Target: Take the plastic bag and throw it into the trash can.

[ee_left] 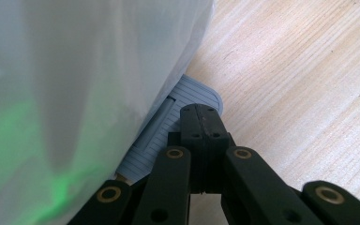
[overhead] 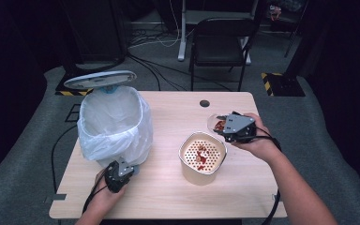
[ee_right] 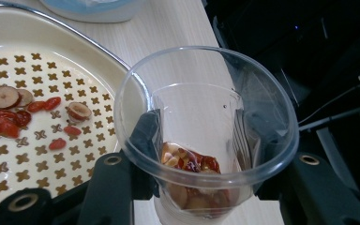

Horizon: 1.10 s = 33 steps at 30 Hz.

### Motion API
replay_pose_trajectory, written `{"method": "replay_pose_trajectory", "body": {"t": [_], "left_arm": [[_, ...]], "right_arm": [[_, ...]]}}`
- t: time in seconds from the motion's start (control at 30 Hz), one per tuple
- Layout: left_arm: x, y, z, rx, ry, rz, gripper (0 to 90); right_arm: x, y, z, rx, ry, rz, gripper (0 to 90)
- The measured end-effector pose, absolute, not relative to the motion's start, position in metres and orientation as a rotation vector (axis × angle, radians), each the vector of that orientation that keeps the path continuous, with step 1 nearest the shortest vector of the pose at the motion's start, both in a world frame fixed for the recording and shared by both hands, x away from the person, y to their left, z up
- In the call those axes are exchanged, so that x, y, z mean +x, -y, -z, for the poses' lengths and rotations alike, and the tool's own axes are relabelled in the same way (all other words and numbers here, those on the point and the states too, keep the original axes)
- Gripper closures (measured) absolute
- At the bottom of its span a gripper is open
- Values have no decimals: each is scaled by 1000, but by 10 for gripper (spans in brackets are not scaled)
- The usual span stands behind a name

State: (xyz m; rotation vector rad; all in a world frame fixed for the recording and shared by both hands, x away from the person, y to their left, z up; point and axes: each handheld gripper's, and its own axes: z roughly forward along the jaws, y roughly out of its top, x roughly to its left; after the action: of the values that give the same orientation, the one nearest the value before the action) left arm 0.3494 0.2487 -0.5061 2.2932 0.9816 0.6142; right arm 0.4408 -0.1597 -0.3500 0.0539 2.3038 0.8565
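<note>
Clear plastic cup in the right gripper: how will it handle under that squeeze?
The clear plastic cup looks thin-walled; its rim seems pressed into an oval between the right gripper pads, so it probably flexes easily. It is likely light, holding just a few dried fruit pieces. Smooth sides may slip if the grip loosens.

You won't find a word, number, brand or label to read anywhere here — not on the clear cup (ee_right: 206, 140), the perforated strainer bowl (overhead: 202, 157), the bin liner (overhead: 115, 124) or the pedal (ee_left: 178, 126) at the bin's foot. The nearest thing to a sign is the yellow-and-black hazard striping (overhead: 281, 77) on the floor beyond the worktop (overhead: 168, 197) — a pattern only, with no lettering you can make out
</note>
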Motion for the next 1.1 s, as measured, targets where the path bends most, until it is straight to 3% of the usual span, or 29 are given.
{"method": "replay_pose_trajectory", "body": {"t": [1.1], "left_arm": [[349,-249,506,2290,-984,-615,900]], "right_arm": [[404,119,357,-417,-2181,-453,538]]}}
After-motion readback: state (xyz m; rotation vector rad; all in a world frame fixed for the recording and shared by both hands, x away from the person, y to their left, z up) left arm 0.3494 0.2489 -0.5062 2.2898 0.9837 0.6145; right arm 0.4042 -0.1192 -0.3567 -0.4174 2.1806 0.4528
